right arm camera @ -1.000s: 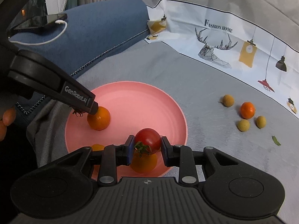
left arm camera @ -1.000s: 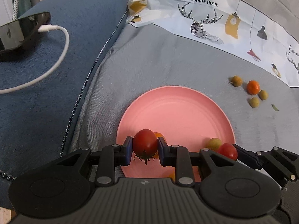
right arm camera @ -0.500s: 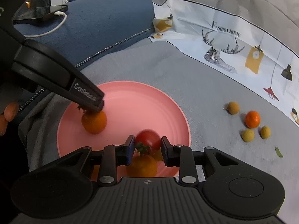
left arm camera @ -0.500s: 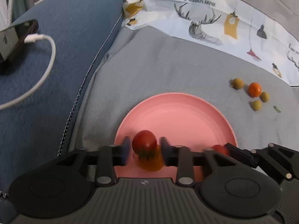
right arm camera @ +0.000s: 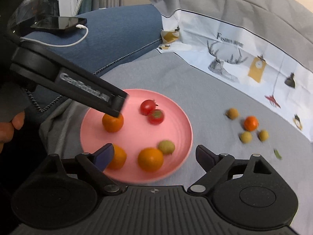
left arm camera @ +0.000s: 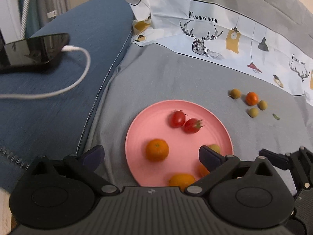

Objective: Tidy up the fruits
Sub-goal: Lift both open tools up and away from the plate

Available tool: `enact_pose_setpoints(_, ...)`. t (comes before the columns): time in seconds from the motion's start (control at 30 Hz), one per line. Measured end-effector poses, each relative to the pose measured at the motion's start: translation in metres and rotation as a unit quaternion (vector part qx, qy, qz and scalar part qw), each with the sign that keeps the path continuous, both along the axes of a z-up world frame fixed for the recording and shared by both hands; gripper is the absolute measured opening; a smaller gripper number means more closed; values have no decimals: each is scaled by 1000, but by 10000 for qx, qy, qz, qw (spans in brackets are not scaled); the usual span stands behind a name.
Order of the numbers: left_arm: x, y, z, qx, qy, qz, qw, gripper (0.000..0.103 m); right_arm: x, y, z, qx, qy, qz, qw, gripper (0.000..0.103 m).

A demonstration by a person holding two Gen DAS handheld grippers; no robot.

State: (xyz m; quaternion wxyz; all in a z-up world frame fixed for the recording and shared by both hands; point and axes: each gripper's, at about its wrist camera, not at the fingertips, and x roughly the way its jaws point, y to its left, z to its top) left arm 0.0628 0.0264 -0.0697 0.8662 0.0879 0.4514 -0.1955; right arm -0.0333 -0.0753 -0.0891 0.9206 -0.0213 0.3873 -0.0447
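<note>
Pink plate [right arm camera: 182,121] holds two touching cherry tomatoes [right arm camera: 152,112] at its far side, three oranges [right arm camera: 150,159] and one small green fruit [right arm camera: 166,146], while my left gripper [left arm camera: 151,154] and right gripper [right arm camera: 154,154] both gape wide, holding nothing.

The white printed cloth [left arm camera: 225,37] at the far side carries the words "FASHION HOME" above a deer head drawing. The same words appear again further right, too small to read clearly. The left gripper [right arm camera: 109,105] has a blurred label beginning "Gen".
</note>
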Motion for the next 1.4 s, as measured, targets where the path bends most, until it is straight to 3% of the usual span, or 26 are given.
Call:
enact_pose_setpoints(0.33, -41, 25, 23, 1, -30, 207, 9998, 103, -43, -1, 30, 368, -63, -462, 9982, 93)
enact_pose_setpoints(0.93, -121, 49, 71, -220, -693, 71, 9973, 103, -114, 12, 78, 224, -728, -836, 9936, 98)
enact_pose_setpoints(1.4, -147, 54, 86, -282, -983, 16, 9948, 103, -140, 18, 91, 168, -1027, -874, 9907, 100)
